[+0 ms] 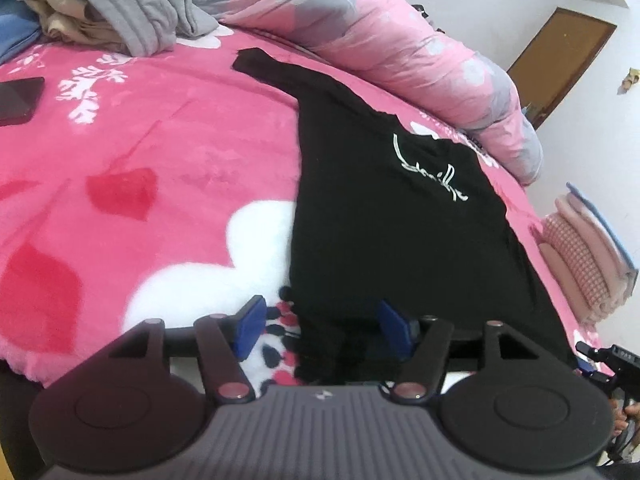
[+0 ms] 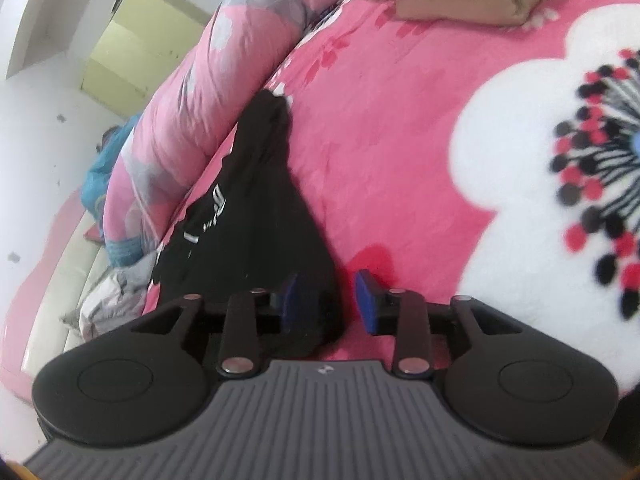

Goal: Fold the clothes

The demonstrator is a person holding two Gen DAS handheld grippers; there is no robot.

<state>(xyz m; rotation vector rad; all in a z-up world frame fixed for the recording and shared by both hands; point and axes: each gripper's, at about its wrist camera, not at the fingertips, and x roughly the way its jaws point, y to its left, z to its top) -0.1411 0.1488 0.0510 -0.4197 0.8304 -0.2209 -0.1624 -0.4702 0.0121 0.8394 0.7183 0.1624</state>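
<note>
Black garment (image 1: 384,216): it lies flat on my bed's pink flowered blanket (image 1: 168,168), one long narrow part reaching away toward the far side, white script lettering (image 1: 430,170) facing up.
Left tongs (image 1: 320,330): spread wide, blue pads (image 1: 250,326) apart, straddling the garment's near left edge; one pad sits over the blanket's white flower, the other over the black cloth (I cannot tell whether either pad touches the fabric).
Right tongs (image 2: 330,302): also spread, with a clear gap between the pads; the left pad (image 2: 289,295) is over the black cloth, the right pad over bare pink blanket, so the garment's edge runs between them.
Rolled quilt (image 1: 420,56): pink and grey, bunched along the far side of the bed, just beside the garment.
Unfolded heap (image 1: 116,12): grey and beige clothes piled at the far left corner.
Folded stack (image 1: 584,256): pink and checked pieces near the bed's right edge.
Dark phone (image 1: 18,100): flat on the blanket, well apart from the garment.
Right view: slightly blurred.
</note>
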